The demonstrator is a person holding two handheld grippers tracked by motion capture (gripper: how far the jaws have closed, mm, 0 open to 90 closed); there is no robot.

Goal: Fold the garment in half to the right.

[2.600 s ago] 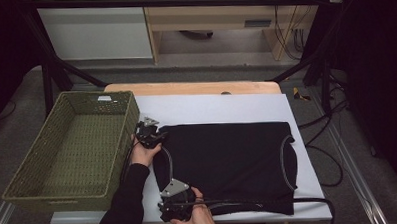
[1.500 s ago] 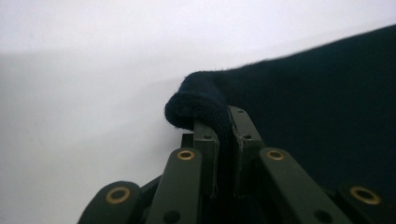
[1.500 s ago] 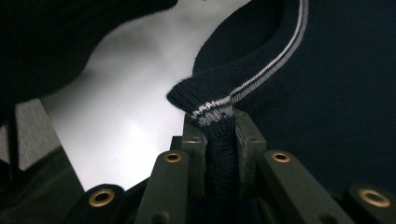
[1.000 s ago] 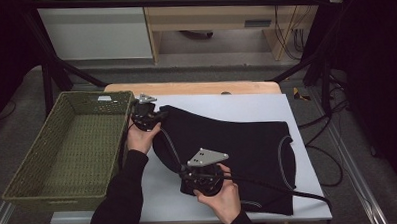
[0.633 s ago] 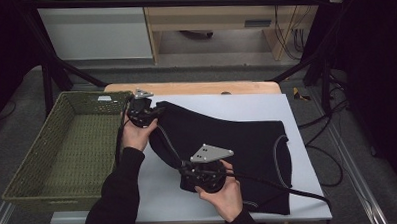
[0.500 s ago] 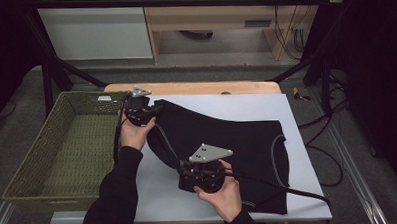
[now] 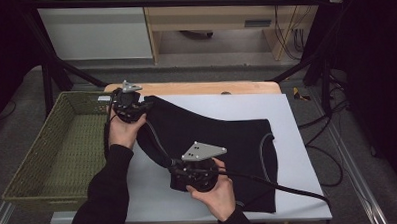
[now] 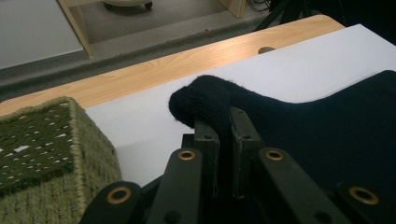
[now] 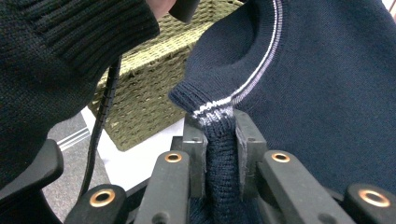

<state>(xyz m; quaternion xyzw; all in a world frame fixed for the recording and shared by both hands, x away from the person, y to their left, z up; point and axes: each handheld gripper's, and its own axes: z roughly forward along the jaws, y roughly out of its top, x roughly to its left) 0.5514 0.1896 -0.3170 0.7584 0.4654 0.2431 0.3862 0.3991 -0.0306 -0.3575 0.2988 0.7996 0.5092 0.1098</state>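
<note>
Empty green woven basket (image 7: 62, 147) sits left of white-topped wooden counter (image 7: 297, 138); black frame poles (image 7: 50, 72) behind.

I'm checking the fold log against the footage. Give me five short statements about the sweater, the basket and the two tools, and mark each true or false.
1. The left tool is shut on the dark sweater. True.
2. The right tool is open and holds nothing. False: it is shut on a striped ribbed edge of the sweater.
3. The green basket holds the sweater. False: the sweater lies on the white table.
4. The basket stands at the table's left. True.
5. The sweater is plain. False: thin light stripes run along its ribbed edge.
</note>
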